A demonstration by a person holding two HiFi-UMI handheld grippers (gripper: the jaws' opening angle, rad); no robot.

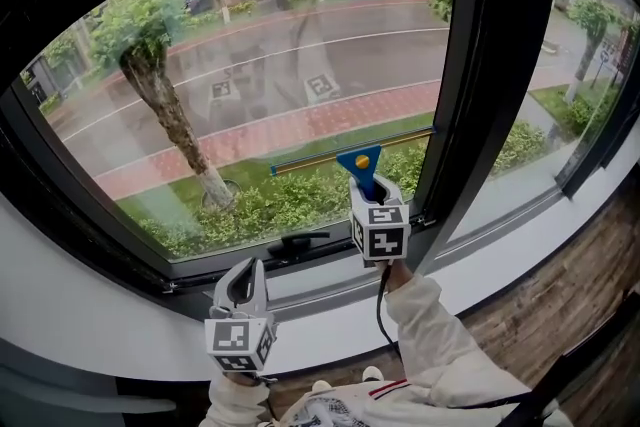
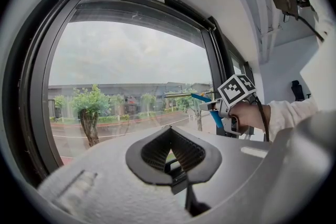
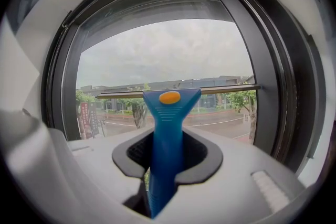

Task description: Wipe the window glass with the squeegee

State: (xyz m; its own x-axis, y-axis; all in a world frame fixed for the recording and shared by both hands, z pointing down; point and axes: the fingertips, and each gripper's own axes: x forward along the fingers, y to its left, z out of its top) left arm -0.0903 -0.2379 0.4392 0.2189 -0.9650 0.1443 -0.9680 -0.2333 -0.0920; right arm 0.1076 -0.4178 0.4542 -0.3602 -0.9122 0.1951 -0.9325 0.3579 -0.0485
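The right tongs (image 3: 167, 140) are clamped on the smooth blue plastic handle of the squeegee (image 3: 169, 113). Its thin, straight blade lies level against the window glass (image 1: 250, 55), low on the pane. The left tongs (image 2: 169, 139), ribbed inside, are closed together on nothing, below the glass.

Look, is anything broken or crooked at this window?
Nothing stands out. The squeegee sits straight in the right gripper, with its blade lying nearly level across the glass. The glass shows no crack. The left gripper is shut and empty, lower down and apart from the squeegee.
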